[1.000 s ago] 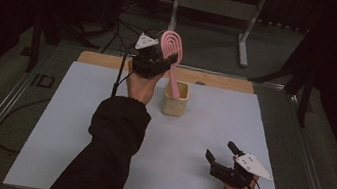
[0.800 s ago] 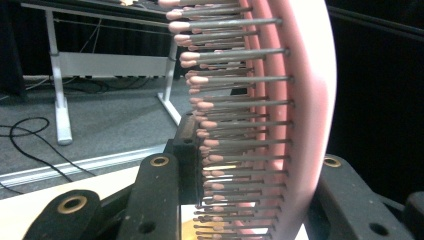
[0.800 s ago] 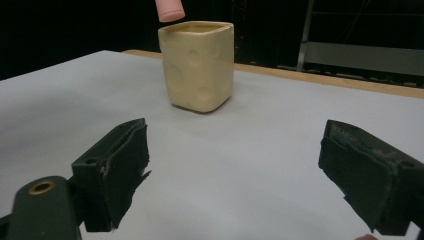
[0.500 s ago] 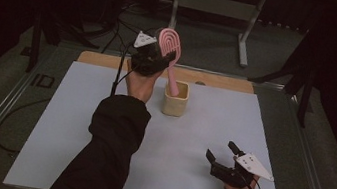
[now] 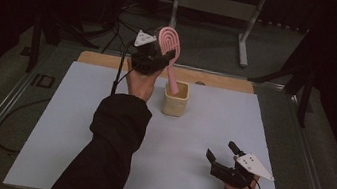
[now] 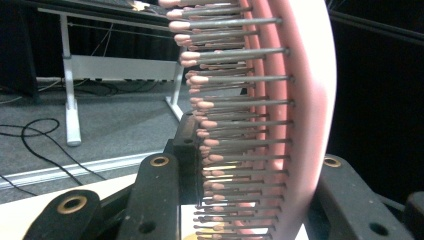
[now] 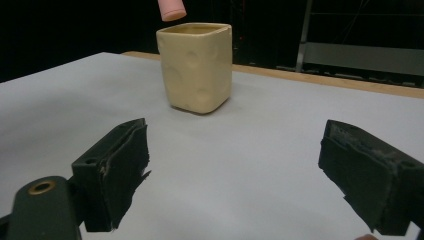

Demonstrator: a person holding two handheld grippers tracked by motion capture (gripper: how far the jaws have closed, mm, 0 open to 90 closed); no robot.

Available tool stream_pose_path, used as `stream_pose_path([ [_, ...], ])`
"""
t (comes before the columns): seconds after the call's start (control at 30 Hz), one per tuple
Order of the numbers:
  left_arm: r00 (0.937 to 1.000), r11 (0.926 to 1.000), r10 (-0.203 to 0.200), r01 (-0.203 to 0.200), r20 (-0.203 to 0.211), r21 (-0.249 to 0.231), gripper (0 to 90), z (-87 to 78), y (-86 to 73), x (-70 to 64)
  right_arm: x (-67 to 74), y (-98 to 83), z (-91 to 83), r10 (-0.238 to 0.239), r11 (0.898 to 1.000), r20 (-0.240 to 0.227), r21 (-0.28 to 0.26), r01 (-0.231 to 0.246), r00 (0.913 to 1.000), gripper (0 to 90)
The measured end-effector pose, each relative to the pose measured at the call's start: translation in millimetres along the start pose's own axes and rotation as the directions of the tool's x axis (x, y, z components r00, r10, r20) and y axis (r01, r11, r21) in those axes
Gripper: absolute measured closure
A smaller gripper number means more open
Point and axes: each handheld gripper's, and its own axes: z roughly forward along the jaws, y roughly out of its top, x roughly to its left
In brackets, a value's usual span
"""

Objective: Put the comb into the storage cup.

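The left gripper [image 5: 154,54] pinches the pink hairbrush [image 5: 170,44], handle tip seemingly just above the cup [image 5: 175,103].

The tabletop [image 5: 76,126] is a wide, flat, rectangular surface covered with a pale grey-white sheet that reaches almost to every edge. Along the far edge, a narrow strip of bare light wood [image 5: 219,80] shows beyond the sheet. One thing stands directly on the tabletop: a small cream-yellow ceramic cup [image 5: 176,98] with squarish, dimpled walls. It stands upright, near the middle of the far edge and well apart from the left, right and near edges.
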Motion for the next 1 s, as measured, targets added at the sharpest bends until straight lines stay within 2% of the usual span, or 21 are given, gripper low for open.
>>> stream_pose_path([
  [1.0, 0.9999, 1.0, 0.001, -0.001, -0.011, 0.001, 64.5, 11.0, -5.7, 0.2, -1.3, 0.2, -0.2, 0.006, 1.0, 0.003, -0.005, -0.006, 1.0, 12.4],
])
